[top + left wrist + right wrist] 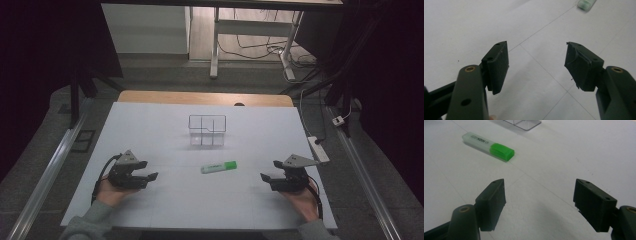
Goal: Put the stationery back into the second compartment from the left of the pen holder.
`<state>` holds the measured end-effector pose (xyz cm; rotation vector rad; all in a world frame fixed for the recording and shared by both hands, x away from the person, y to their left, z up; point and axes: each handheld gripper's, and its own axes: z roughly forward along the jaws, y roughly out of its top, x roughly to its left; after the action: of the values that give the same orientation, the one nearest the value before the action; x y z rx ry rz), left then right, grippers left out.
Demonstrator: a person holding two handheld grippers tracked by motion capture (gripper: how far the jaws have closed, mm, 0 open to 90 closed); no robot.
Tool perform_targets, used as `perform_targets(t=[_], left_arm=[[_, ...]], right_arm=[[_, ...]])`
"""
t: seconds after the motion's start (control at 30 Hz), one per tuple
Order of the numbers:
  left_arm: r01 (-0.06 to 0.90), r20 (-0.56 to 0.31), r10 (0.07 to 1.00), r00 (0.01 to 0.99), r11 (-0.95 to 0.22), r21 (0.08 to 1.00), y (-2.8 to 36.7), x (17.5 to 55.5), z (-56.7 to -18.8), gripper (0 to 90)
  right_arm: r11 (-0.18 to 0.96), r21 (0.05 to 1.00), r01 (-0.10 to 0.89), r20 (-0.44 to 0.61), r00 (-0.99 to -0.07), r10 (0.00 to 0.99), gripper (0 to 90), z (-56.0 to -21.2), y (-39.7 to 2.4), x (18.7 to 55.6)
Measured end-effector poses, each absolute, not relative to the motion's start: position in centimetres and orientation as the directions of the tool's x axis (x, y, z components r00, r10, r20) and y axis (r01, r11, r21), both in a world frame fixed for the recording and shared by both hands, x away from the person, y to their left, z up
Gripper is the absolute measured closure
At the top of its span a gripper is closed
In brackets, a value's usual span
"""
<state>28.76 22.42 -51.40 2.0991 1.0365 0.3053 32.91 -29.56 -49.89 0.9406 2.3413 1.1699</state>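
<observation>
The broad white-covered desk (pixel 165 135) carries little: near its far middle stands a small clear plastic organiser box (pixel 207 130) with thin dividers marking off several compartments, and as far as the high view lets one judge, every compartment looks empty. Nearer the person, between the two hands and well apart from the box, a stubby highlighter pen with a pale translucent barrel and a bright green cap (pixel 219 166) lies flat on the desk, cap end toward the right. The left tool (pixel 145 177) rests low at the left edge of the work area with its jaws spread wide and nothing between them; the right tool (pixel 266 178) sits likewise at the right, jaws wide apart and empty, with the pen ahead of it in the right gripper view. This reads as the very start: nothing grasped, the pen untouched, the box unfilled. The likely next move is for one tool to reach in to the pen, straddle its barrel across the narrow side and close, before carrying it to a compartment.
</observation>
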Motion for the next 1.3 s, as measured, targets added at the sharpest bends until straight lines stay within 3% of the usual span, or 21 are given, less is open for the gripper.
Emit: perform_targets(t=[0.6, 0.73, 1.07, 1.3], left_arm=[[0.589, -0.124, 0.757, 0.641, -0.382, 0.712, 22.5, 29.0, -51.6, 34.5], [0.590, -0.125, 0.756, 0.642, -0.383, 0.711, 22.5, 29.0, -51.6, 34.2], [0.590, -0.132, 0.756, 0.641, -0.375, 0.714, 22.7, 29.1, -51.6, 34.1], [0.591, -0.131, 0.756, 0.641, -0.377, 0.714, 22.7, 29.1, -51.6, 33.7]], right_arm=[[0.411, 0.804, 0.430, -0.005, -0.686, 0.728, 32.5, -48.1, -26.9, 35.9], [0.432, 0.778, 0.457, 0.013, -0.699, 0.715, 38.2, -48.5, -25.8, 36.8], [0.470, 0.738, 0.484, 0.019, -0.711, 0.703, 56.9, -49.2, -22.7, 38.5], [0.513, 0.714, 0.477, -0.009, -0.726, 0.688, 86.7, -49.9, -21.8, 38.9]])
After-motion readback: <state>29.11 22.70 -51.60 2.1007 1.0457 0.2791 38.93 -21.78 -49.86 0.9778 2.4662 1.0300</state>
